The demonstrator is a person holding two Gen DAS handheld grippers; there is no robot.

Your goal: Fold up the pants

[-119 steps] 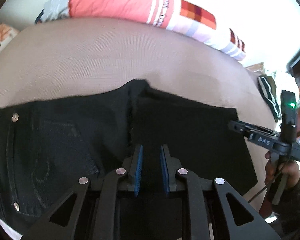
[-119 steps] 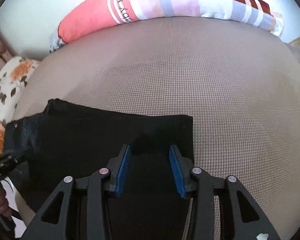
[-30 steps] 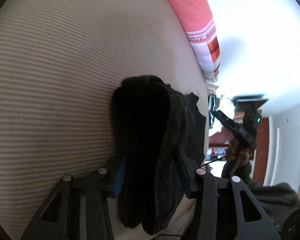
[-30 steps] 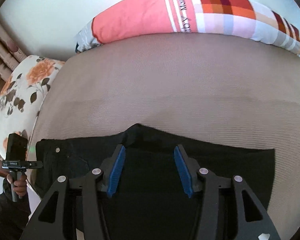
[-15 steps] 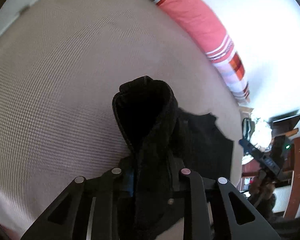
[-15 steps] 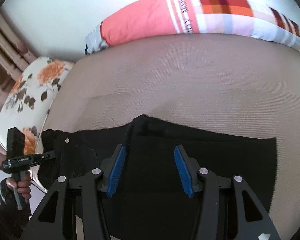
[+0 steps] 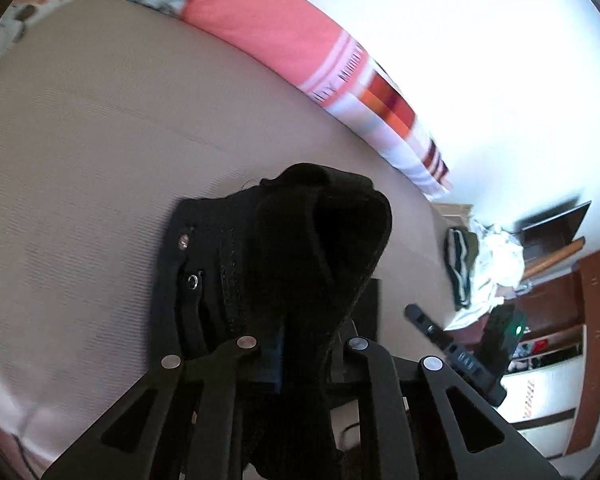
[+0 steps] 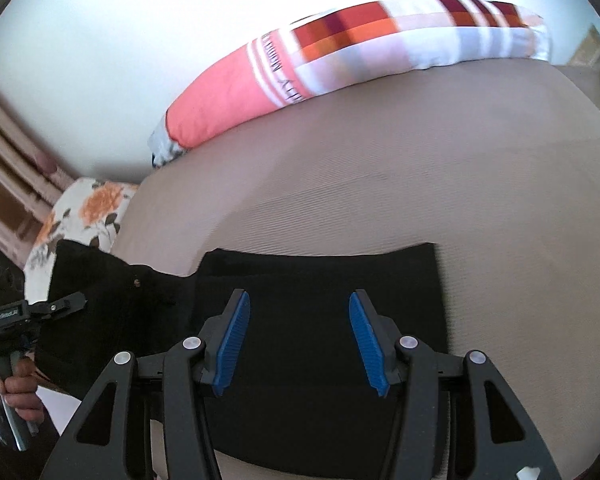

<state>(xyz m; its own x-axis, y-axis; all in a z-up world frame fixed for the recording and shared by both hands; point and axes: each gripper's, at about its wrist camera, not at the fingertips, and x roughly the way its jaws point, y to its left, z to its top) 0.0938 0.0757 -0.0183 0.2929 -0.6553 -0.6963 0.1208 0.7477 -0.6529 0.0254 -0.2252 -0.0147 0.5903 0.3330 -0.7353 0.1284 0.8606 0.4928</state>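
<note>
Black pants lie folded flat along the near side of a beige bed. In the left wrist view my left gripper is shut on a thick bunch of the black pants at the waist end, raised off the bed. The part with metal rivets hangs just left of it. My right gripper stands open above the flat leg end, nothing between its blue pads. The left gripper shows at the far left of the right wrist view, held by a hand.
A long pink and checked bolster lies along the far side of the bed by the white wall. A floral pillow sits at the left end. A heap of clothes and wooden furniture stand beyond the right end.
My left gripper has closed on the waist end of the pants and lifted it, swinging round toward the legs. The right gripper has slid sideways over the leg end, still open.
</note>
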